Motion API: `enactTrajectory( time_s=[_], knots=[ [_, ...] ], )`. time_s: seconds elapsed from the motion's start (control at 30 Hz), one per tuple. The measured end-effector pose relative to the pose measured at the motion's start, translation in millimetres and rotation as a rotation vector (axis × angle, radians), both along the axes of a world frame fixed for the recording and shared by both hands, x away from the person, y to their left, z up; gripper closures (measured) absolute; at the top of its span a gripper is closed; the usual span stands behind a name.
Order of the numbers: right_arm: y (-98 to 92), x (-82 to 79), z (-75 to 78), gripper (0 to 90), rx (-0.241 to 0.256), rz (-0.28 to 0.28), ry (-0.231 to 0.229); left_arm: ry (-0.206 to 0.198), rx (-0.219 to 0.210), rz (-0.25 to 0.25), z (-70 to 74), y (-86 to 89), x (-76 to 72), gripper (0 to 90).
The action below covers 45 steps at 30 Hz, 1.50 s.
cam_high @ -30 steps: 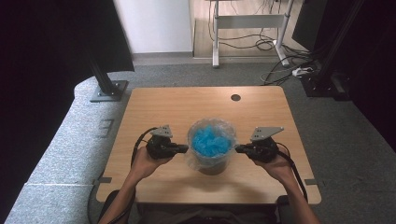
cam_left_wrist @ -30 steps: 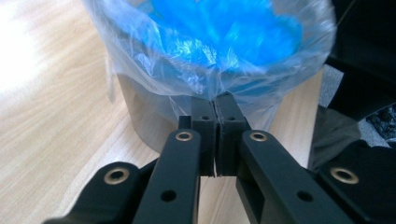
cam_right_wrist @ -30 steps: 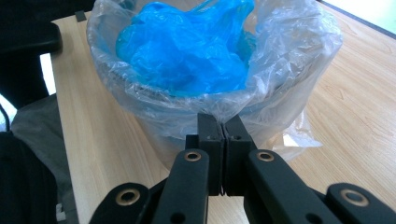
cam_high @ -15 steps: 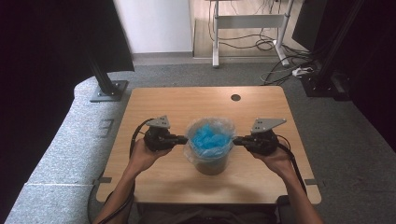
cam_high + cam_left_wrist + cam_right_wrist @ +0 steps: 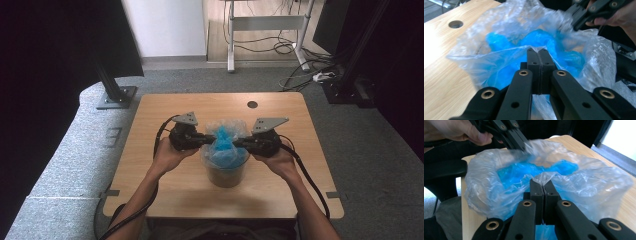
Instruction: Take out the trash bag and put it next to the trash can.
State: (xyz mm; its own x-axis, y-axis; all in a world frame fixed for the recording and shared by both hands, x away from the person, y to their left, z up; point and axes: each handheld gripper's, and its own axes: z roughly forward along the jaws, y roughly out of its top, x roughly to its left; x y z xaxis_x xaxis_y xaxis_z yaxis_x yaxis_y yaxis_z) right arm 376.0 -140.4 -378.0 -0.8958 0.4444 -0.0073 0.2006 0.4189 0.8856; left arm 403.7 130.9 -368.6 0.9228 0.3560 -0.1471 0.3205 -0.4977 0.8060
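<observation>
A clear plastic bag (image 5: 226, 142) lines a round bin (image 5: 225, 176) that stands upright near the middle of the wooden table (image 5: 150, 150), a little toward the person's edge; the bin's long axis runs straight up and its mouth faces the ceiling, with the bag's rim gathered above it and crumpled blue material (image 5: 223, 145) showing inside. The left gripper (image 5: 206, 140) comes in level from the left side of the bag, held in the person's left hand (image 5: 169, 156); in the left gripper view its jaws are pressed together with a fold of the bag's near rim (image 5: 506, 53) pinched between them, the blue material (image 5: 536, 42) lying just beyond the tips. The right gripper (image 5: 239, 144) reaches in level from the opposite side, in the right hand (image 5: 280, 162); in the right gripper view its jaws are likewise clamped flat on a puckered bit of the bag's edge (image 5: 544, 177), with blue material (image 5: 524, 171) behind it. The two grippers point at each other across the bag's mouth, their tips near but apart; a round hole (image 5: 252, 105) sits in the table's far edge, well apart from the bin.
</observation>
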Motion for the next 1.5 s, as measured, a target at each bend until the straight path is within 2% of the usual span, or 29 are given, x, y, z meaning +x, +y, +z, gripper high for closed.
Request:
enactTrajectory(
  time_s=[0.13,0.17,0.2,0.23,0.27,0.33,0.37,0.5,0.57,0.6,0.67,0.73,0.77,0.8,0.83,0.87,0.93,1.0,1.1,1.2,1.3,1.5],
  knots=[
    [13.7,5.1,-3.2,85.6,-0.015,0.012,0.003,-0.003,0.007,-0.016,-0.2,-9.3,1.1,89.3],
    [19.2,7.6,-5.6,77.2,-0.029,0.014,0.011,-0.002,0.009,-0.023,-0.3,-10.6,1.1,89.3],
    [19.2,7.6,-5.6,77.2,-0.029,0.014,0.011,-0.005,0.011,-0.027,-0.5,-11.7,0.9,89.3],
    [25.8,8.7,-8.2,65.4,-0.053,0.020,0.019,-0.004,0.013,-0.031,-0.9,-12.6,0.7,89.2],
    [25.8,8.7,-8.2,65.4,-0.053,0.020,0.019,-0.004,0.014,-0.033,-1.4,-13.3,0.6,89.2],
    [31.9,9.7,-10.9,55.0,-0.075,0.038,0.039,0.003,0.015,-0.038,-2.8,-14.7,0.8,89.2],
    [37.7,10.3,-13.2,46.3,-0.094,0.039,0.037,0.009,0.019,-0.045,-4.6,-16.7,1.2,89.2],
    [46.1,11.6,-16.3,40.7,-0.110,0.054,0.047,0.016,0.024,-0.062,-7.1,-21.1,0.8,89.2],
    [51.4,12.6,-18.5,41.0,-0.126,0.062,0.042,0.014,0.029,-0.070,-8.1,-24.4,0.1,89.3],
    [54.0,12.9,-19.6,44.0,-0.134,0.065,0.041,0.017,0.028,-0.073,-8.4,-25.6,-0.3,89.3],
    [57.1,12.8,-21.4,58.1,-0.146,0.070,0.037,0.015,0.030,-0.081,-8.4,-25.8,-0.9,88.0],
    [57.4,13.4,-23.1,66.5,-0.161,0.065,0.042,0.006,0.007,-0.084,-7.1,-21.9,-1.2,83.3],
    [57.5,13.8,-24.0,76.6,-0.180,0.061,0.041,0.016,-0.023,-0.080,-5.9,-18.9,-0.9,73.5],
    [57.1,13.1,-24.8,83.6,-0.187,0.058,0.026,-0.001,-0.035,-0.059,-3.3,-12.7,-0.5,63.8],
    [57.1,13.1,-24.8,83.6,-0.187,0.058,0.026,-0.001,-0.035,-0.059,-3.3,-12.7,-0.5,59.1],
    [57.0,12.8,-23.8,85.2,-0.176,0.058,0.026,-0.009,-0.041,-0.046,-2.5,-9.3,-0.2,59.1],
    [55.9,12.0,-20.0,86.5,-0.176,0.041,0.023,-0.017,-0.054,-0.018,-2.0,1.9,1.7,46.7],
    [54.1,12.8,-18.9,86.6,-0.173,0.039,0.026,-0.027,-0.059,-0.006,-2.2,5.9,1.5,43.7],
    [48.1,14.6,-13.6,86.6,-0.161,0.023,0.038,-0.047,-0.081,0.020,-3.4,18.1,1.5,34.3],
    [41.7,16.2,-5.7,86.6,-0.147,0.021,0.038,-0.068,-0.062,0.056,-5.1,27.8,0.7,23.4],
    [39.8,16.5,-1.8,86.6,-0.148,0.020,0.034,-0.077,-0.038,0.094,-8.7,35.7,0.2,18.1],
    [38.2,14.0,10.0,86.6,-0.155,0.026,0.015,-0.064,-0.033,0.123,-19.6,51.3,-3.1,9.6]
  ],
)
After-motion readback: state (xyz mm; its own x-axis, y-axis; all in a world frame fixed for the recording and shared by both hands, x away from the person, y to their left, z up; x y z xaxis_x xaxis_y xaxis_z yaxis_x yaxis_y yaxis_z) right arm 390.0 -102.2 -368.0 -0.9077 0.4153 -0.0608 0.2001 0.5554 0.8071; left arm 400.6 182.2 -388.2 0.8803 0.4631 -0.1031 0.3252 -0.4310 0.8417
